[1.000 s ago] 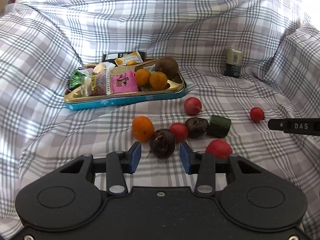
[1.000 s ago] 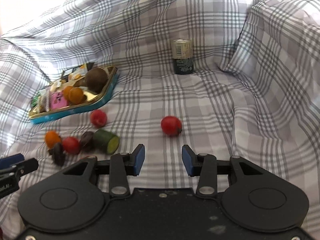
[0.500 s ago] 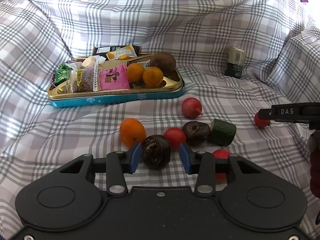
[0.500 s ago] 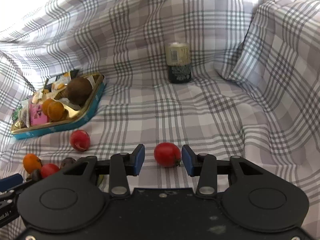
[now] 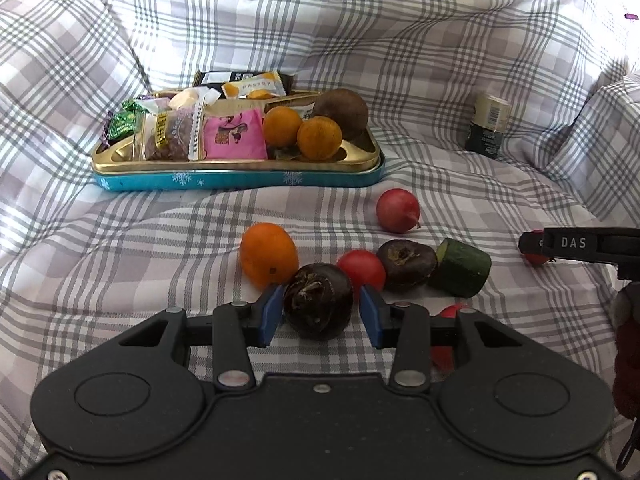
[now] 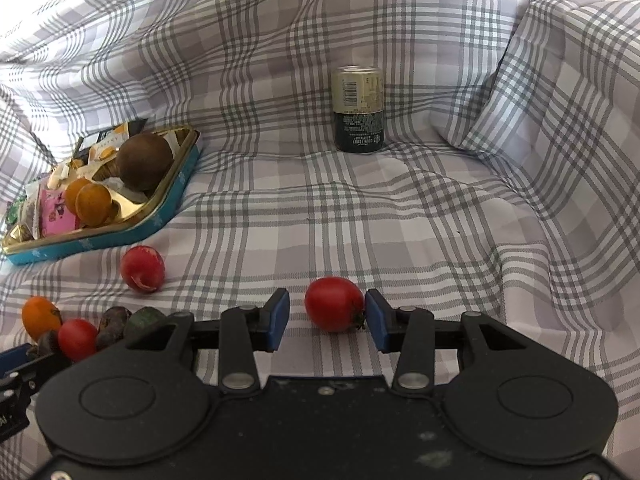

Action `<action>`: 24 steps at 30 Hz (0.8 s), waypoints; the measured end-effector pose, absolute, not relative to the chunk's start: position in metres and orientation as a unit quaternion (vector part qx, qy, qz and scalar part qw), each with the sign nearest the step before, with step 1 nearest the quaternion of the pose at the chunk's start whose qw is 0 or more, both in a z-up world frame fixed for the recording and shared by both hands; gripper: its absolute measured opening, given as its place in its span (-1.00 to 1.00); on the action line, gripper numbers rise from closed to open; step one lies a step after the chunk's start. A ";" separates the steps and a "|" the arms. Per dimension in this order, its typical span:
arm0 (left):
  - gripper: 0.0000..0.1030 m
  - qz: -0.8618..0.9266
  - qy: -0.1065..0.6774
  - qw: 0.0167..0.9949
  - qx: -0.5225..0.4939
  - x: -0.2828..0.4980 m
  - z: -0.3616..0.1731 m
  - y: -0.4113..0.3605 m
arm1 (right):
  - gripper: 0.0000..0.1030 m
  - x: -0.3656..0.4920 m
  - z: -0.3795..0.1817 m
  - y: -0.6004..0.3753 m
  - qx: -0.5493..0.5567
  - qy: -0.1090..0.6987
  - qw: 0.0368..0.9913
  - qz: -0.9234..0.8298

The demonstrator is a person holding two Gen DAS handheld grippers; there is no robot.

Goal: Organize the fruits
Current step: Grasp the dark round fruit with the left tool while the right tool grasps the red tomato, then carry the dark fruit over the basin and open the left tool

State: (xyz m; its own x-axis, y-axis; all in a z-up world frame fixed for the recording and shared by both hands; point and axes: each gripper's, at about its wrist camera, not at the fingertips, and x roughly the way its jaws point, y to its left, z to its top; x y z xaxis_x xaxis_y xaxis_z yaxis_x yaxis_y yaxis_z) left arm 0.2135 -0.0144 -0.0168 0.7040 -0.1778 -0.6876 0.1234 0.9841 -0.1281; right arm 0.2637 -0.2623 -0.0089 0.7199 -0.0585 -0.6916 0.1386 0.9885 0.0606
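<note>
- Two views split the scene: only the left wrist view shows the dark brown fruit [image 5: 319,301] between the left gripper [image 5: 319,314]'s blue pads, and a red fruit [image 5: 447,312] half hidden behind its right finger.
- Only the right wrist view shows the can [image 6: 358,109] close enough to make out a barcode; the small print stays unreadable.
- The left jaws are spread, the left pad about touching the dark brown fruit, the right pad just clear of it.
- The right gripper [image 6: 326,314] also has its jaws spread around a tomato [image 6: 334,309]; the right pad touches its stem end, the left pad stands apart.
- An orange [image 5: 269,253], a second tomato [image 5: 361,269], another dark fruit [image 5: 406,260] and a green chunk [image 5: 460,267] lie in a row on the checked cloth [image 5: 120,256]; a radish [image 5: 398,210] sits nearer the tin tray [image 5: 240,179].
- The tray holds two oranges, a brown fruit and snack packets.
- "PASTRY" reads on a yellow packet [image 5: 254,87]; "DAS" on the right gripper's side in the left view.
</note>
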 end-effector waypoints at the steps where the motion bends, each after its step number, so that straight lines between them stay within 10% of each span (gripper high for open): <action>1: -0.02 -0.079 0.379 0.921 -0.037 0.215 -0.018 -0.014 | -0.10 0.264 -0.010 -0.261 0.048 0.371 0.926 -0.053; 24: -0.06 -0.078 0.366 0.924 -0.079 0.218 -0.023 -0.005 | -0.33 0.260 -0.013 -0.261 0.042 0.356 0.933 -0.044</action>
